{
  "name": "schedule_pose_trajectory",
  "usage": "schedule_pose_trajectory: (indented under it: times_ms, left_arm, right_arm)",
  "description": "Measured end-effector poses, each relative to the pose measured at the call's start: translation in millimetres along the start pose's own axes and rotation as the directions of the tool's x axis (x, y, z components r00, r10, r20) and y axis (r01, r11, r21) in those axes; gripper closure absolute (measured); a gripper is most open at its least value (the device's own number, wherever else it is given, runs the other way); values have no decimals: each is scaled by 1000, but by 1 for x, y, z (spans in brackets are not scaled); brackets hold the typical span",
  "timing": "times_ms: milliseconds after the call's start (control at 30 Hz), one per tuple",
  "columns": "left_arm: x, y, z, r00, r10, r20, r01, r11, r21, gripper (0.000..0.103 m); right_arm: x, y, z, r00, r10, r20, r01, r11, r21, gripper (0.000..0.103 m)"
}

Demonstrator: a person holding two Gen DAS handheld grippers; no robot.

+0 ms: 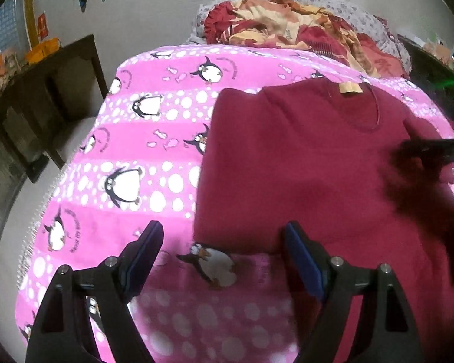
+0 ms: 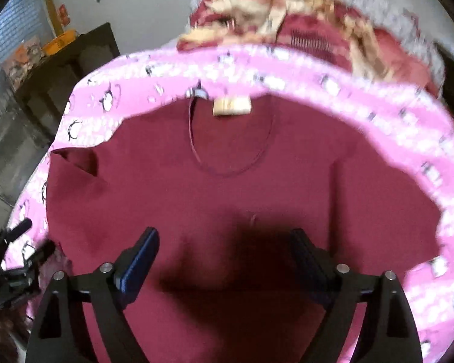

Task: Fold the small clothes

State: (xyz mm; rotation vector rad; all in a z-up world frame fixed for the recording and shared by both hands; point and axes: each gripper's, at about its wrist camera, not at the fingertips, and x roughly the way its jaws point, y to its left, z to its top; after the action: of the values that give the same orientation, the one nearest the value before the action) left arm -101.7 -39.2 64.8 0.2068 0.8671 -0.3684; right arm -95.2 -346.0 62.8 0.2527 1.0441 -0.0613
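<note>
A dark red shirt (image 1: 302, 163) lies flat on a pink penguin-print blanket (image 1: 142, 139), collar and tan label (image 1: 350, 87) at the far end. Its left side looks folded inward. My left gripper (image 1: 224, 242) is open and empty, hovering over the shirt's near left corner. My right gripper (image 2: 224, 248) is open and empty above the middle of the shirt (image 2: 227, 199); its label (image 2: 231, 106) is at the top. The right gripper also shows in the left wrist view (image 1: 432, 149) at the right edge. The left gripper shows in the right wrist view (image 2: 18, 257) at lower left.
A pile of red and yellow clothes (image 1: 293, 33) lies beyond the blanket's far edge. A dark wooden cabinet (image 1: 45, 96) stands left of the bed by the wall. The blanket (image 2: 408, 127) surrounds the shirt on all sides.
</note>
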Motion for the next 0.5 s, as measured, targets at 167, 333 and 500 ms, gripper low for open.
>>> schedule_pose_trajectory:
  times_ms: [167,333,500]
  left_arm:
    - [-2,-1,-1,1000,15,4,-15,1000,24,22]
    - [3,8,0,1000,20,-14,-21,1000,-13,22]
    - [-2,6,2,1000,7,8,-7,999,-32,22]
  right_arm:
    - [7,-46,-3,998,-59,-14,60,990,129,17]
    - [-37,-108,0,962,-260,81,237,945,225,17]
    - [-57,-161,-7,954,-294,65,247,888,387,17]
